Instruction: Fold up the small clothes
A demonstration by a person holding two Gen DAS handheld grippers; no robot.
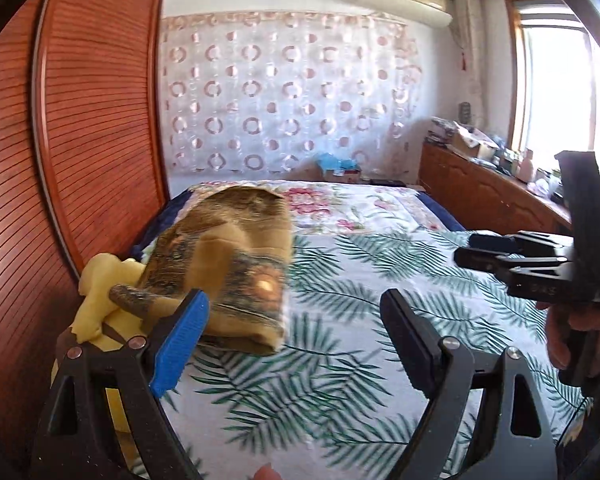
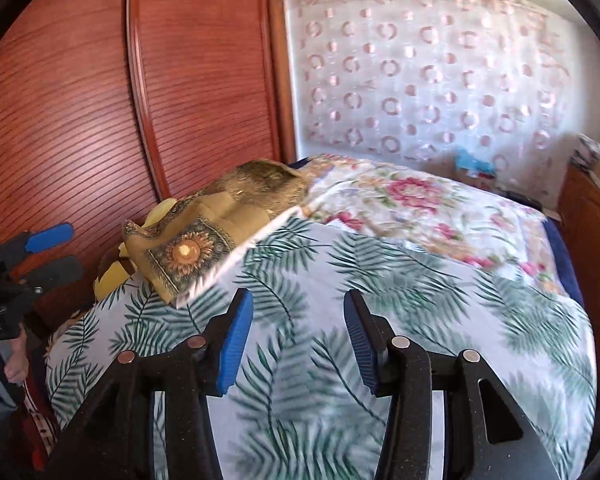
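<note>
A folded brown and gold cloth with a sunflower print (image 1: 236, 264) lies at the left edge of the bed; it also shows in the right wrist view (image 2: 220, 236). A yellow garment (image 1: 100, 296) lies bunched beside it against the wardrobe, also visible in the right wrist view (image 2: 160, 210). My left gripper (image 1: 296, 320) is open and empty, just right of the folded cloth and above the bedspread. My right gripper (image 2: 298, 320) is open and empty above the bed's near part, apart from the cloth. It shows at the right of the left wrist view (image 1: 480, 250).
The bed carries a palm-leaf spread (image 2: 380, 320) in front and a floral quilt (image 2: 420, 204) behind. A red wooden wardrobe (image 1: 80, 120) stands close on the left. A wooden cabinet (image 1: 492, 196) with clutter runs along the right under the window.
</note>
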